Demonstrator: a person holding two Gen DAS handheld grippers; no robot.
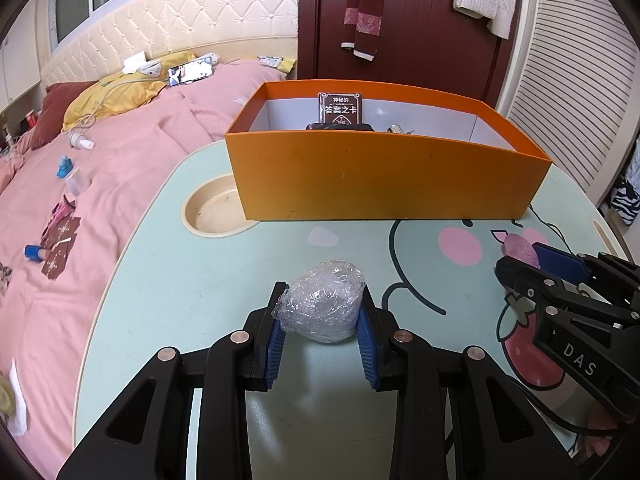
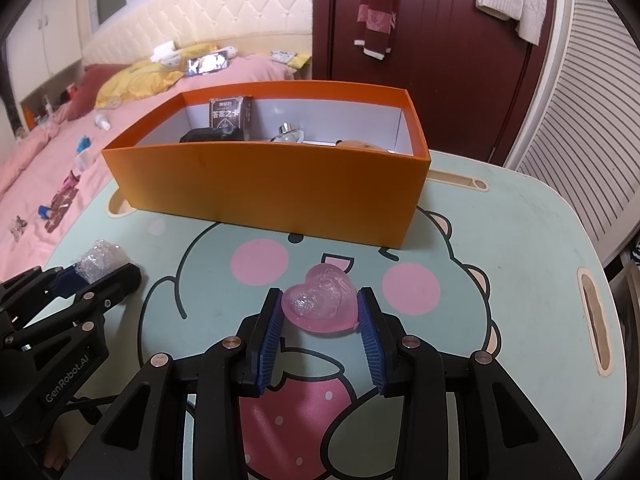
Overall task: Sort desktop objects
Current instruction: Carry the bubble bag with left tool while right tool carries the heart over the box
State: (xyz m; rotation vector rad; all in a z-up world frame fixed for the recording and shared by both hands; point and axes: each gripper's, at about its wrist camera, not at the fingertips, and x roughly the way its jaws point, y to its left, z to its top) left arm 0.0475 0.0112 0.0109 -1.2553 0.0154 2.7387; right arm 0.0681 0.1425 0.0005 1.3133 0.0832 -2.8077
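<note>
My left gripper (image 1: 322, 312) is shut on a crumpled ball of clear plastic wrap (image 1: 322, 300), low over the table; both also show in the right wrist view, gripper (image 2: 94, 274) and ball (image 2: 98, 258). My right gripper (image 2: 319, 312) is shut on a pink translucent heart (image 2: 320, 304), resting at the table's surface; it shows in the left wrist view (image 1: 520, 260) too. The orange box (image 1: 380, 172) stands at the table's far side, also in the right wrist view (image 2: 280, 184). It holds a dark card pack (image 2: 230, 114), a black object, and a small glass bottle (image 2: 288, 134).
The small table (image 2: 520, 240) has a cartoon print, a round cup recess (image 1: 214, 210) at the left and a slot (image 2: 596, 316) at the right edge. A pink bed (image 1: 100, 168) with scattered small items lies to the left. A dark door and louvred panel stand behind.
</note>
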